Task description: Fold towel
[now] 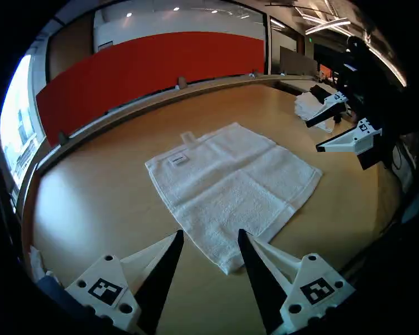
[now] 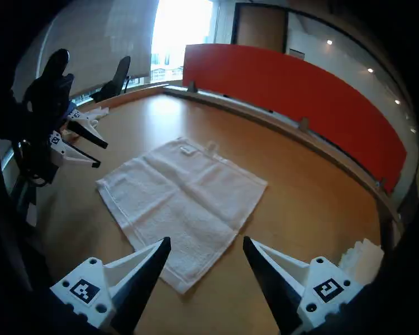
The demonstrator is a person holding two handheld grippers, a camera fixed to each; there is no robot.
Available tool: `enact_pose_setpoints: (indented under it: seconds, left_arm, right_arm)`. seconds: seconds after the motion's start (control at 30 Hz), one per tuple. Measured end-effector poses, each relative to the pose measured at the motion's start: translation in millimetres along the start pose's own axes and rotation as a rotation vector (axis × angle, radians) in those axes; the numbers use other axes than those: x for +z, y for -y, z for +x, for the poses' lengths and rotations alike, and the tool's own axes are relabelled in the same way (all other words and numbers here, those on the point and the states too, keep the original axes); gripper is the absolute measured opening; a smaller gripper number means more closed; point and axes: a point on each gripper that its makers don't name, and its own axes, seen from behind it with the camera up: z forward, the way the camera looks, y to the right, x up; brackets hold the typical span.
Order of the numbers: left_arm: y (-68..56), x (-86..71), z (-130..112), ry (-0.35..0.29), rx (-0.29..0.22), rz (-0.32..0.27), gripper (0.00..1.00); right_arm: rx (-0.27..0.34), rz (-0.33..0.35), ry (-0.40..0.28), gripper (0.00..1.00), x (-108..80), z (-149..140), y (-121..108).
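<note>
Starting at the left tool, its 2 fingers stand wide apart with nothing between the pads, and the nearest corner of the towel lies on the desk just ahead of and between them. The right tool is likewise spread wide and empty, facing a different corner of the same towel, which sits nearer its left finger than its right. In each view the other tool appears farther off, held above the desk edge to the side of the towel, its fingers parted and gripping nothing. The white towel is near the middle of the wooden desk, lying flat and spread out in what looks like 1 layer. Faint crease lines cross it, and a small label and a hanging loop show near the far edge as the left gripper view sees it. Beyond it, a small heap of white cloth rests near the desk edge, a red partition runs along the far side of the desk, and chairs stand by a bright window. By my judgement the folding has not begun: no edge is lifted and no corner is pinched. Everything is left to do, namely closing on 2 corners, carrying them across to the opposite edge, and repeating for a smaller fold.
</note>
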Motion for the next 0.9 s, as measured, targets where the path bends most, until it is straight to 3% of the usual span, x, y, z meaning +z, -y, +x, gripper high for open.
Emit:
enact_pose_setpoints:
  seconds: [0.43,0.9]
  left_arm:
    - [-16.1,14.7,-31.3,0.083,0.017,-0.051,0.71]
    - [-19.8,19.7,-56.0,0.15,0.015,-0.062,0.71]
  right_arm:
    - [-0.005,0.047,0.087,1.0,10.4,-38.4,16.0]
    - [-0.012,0.077,0.157,0.97,11.3,-63.4,24.1]
